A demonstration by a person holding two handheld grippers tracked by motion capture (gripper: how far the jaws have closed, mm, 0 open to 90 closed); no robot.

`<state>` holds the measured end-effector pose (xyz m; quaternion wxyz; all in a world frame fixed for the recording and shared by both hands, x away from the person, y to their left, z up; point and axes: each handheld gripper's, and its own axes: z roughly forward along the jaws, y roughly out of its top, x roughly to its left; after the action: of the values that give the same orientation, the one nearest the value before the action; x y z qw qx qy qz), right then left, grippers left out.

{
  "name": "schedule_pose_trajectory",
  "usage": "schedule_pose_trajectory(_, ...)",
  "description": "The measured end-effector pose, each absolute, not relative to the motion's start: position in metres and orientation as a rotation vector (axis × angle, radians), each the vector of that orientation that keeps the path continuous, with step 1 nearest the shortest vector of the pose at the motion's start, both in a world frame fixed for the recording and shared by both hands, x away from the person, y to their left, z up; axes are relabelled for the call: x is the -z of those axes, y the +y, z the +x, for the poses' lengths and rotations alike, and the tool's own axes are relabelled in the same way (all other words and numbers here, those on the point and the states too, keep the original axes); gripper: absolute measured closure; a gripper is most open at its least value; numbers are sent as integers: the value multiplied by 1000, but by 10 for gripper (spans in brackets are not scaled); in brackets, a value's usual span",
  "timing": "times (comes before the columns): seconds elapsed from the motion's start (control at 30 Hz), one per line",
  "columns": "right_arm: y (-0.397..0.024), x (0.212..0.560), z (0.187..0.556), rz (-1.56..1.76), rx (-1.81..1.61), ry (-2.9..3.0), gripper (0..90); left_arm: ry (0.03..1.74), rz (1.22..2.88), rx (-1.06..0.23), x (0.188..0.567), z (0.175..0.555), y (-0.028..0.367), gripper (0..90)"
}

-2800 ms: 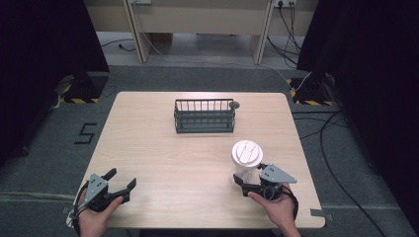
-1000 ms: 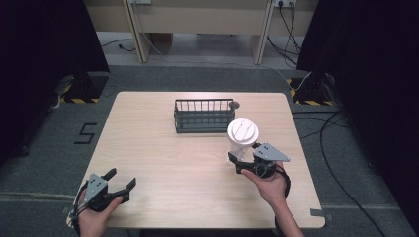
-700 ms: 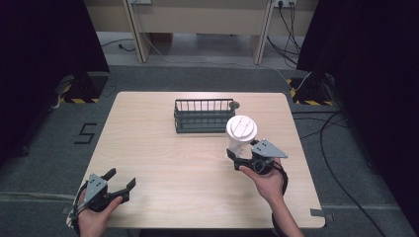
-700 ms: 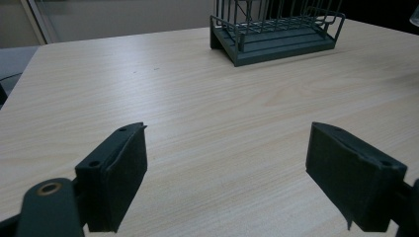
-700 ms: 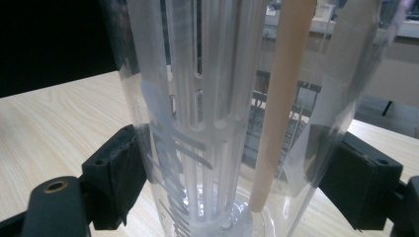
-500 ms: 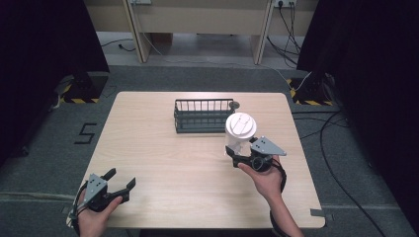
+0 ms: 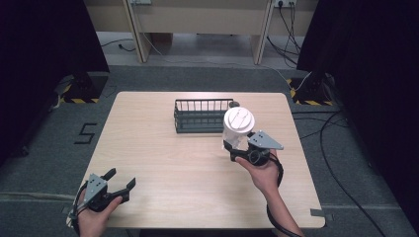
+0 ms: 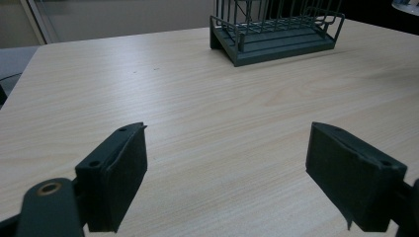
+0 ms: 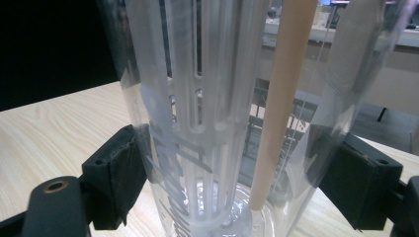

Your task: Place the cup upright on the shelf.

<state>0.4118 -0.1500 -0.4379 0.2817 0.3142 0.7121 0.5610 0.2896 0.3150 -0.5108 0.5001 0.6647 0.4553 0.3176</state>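
One clear cup (image 7: 237,129) clamped by right gripper (image 7: 240,150); left gripper (image 7: 120,179) spread; one rack (image 7: 203,116).

Left gripper (image 7: 120,186) agape, right gripper (image 7: 236,146) clamped

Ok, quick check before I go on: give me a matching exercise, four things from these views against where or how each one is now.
Things:
1. right gripper
2. left gripper
3. wire basket
4. white lid

States:
A. stands at the table's far middle
B. open, near the table's front left corner
C. tops the clear cup
D. shut on the clear cup

Pairs: 1-D, 2-B, 3-A, 4-C
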Motion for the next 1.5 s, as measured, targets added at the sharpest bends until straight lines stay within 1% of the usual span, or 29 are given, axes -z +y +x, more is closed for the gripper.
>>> schedule_pose_trajectory(0.9, -139, 432, 437, 858, -1492, 1908, 188, 1102, 1605, -765, 511, 290, 315, 155)
schedule_pose_trajectory(1.5, -133, 422, 455, 872, -1483, 1899, 188, 1103, 1602, -762, 511, 290, 315, 155)
